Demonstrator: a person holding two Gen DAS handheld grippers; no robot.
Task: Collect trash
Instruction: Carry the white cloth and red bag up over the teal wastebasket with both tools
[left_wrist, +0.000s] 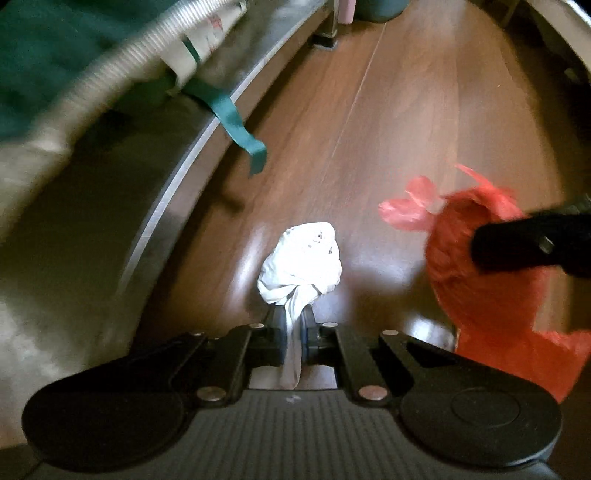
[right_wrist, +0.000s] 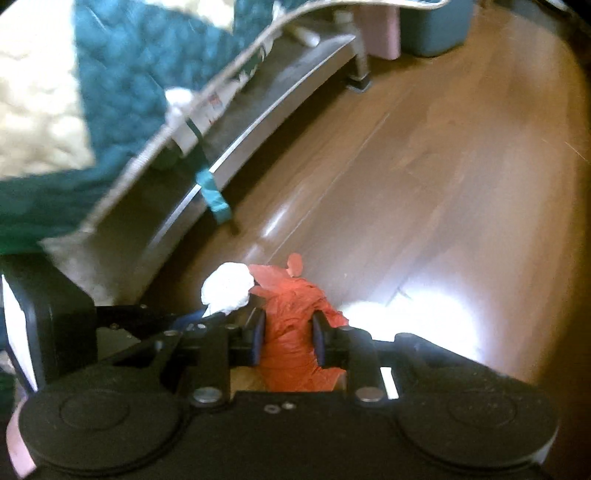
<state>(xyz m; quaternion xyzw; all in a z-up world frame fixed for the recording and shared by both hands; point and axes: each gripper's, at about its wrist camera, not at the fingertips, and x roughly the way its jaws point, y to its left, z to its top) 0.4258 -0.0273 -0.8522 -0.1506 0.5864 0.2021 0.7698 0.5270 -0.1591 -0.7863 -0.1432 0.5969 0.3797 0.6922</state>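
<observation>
While the left gripper (left_wrist: 294, 325) pinches the twisted neck of a knotted white plastic bag (left_wrist: 301, 258), the bundle bulges out past its fingertips toward twelve o'clock above the brown wooden floor (left_wrist: 388, 129). The right gripper (right_wrist: 289, 332) clamps a crumpled red plastic bag (right_wrist: 293, 314) between its fingers, the white bag sitting touching at its ten o'clock.
</observation>
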